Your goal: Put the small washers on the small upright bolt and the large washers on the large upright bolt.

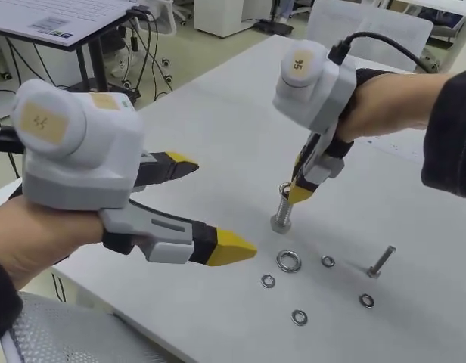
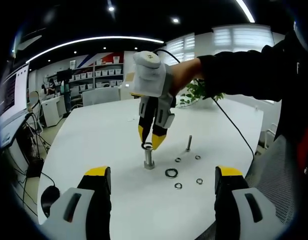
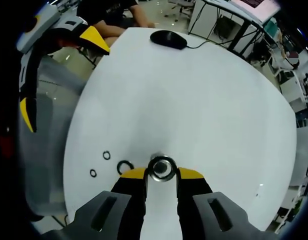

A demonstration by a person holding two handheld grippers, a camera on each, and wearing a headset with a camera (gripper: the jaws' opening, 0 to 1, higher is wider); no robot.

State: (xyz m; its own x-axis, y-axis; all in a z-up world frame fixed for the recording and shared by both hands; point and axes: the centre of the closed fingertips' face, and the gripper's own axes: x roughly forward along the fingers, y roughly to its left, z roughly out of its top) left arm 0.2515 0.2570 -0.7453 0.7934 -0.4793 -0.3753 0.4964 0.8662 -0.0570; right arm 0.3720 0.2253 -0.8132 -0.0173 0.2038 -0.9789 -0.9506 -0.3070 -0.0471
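- The right gripper (image 1: pixel 295 190) points steeply down over the large bolt (image 1: pixel 282 213). Its yellow wedge-shaped tips are closed in on a large washer (image 1: pixel 284 188), a flat steel ring.
- In the right gripper view the ring sits between the two tips, right over the bolt's top. The tips look to touch its rim on both sides, though the contact is too fine to be sure of.
- The large bolt stands on its hexagonal head on the white, matte table (image 1: pixel 218 113), with its grey threaded shank upright.
- The left gripper (image 1: pixel 210 204) is off to the side, well apart from the bolts. Its jaws are spread wide with nothing between them. The body is smooth pale-grey plastic, and the fingers are black with yellow ends.
- A loose large washer (image 1: pixel 288 262) lies flat on the table just beside the large bolt's head, shiny and thick-rimmed.
- Four small washers (image 1: pixel 268 281), thin bright rings, lie flat and scattered around it, none touching another.
- The small bolt (image 1: pixel 380 262) stands on its head beyond them, slim and threaded, with no ring on its shank.
- A glossy black computer mouse (image 3: pixel 168 39) rests at the far edge of the table.
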